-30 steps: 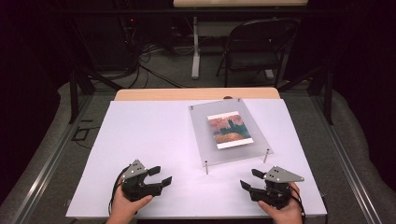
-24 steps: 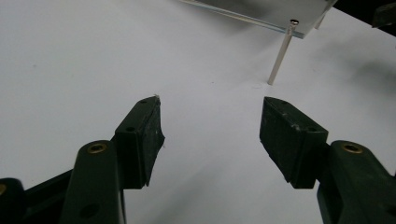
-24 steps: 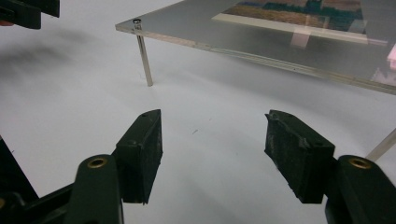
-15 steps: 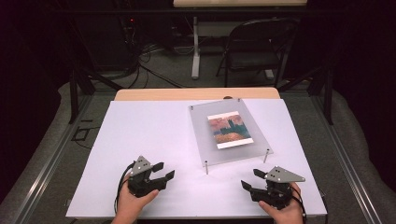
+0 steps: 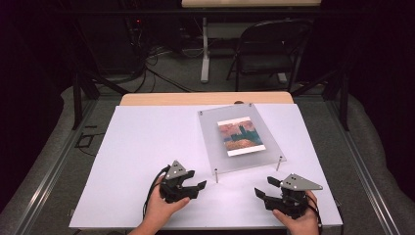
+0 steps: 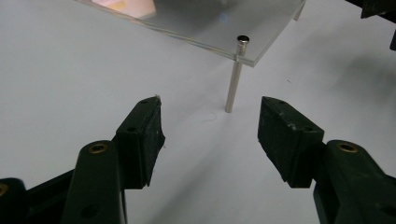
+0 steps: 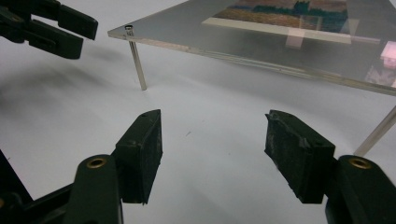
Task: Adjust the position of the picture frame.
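Left hand-held gripper near the clear acrylic frame, jaws spread and just reopening a bit, nothing between them; near-left standoff leg straight ahead. Frame stands on four legs at mid-right of the bench, picture inside. Right hand-held gripper spread too, empty, near the front-right corner. Best approach, I judge: come in level, jaws astride the plate edge, not the leg.

Black two-part left gripper and right gripper, each topped by a grey three-cornered plate. Brass-coloured rivets behind the blocky, scuffed fingers. Black cable trailing behind.
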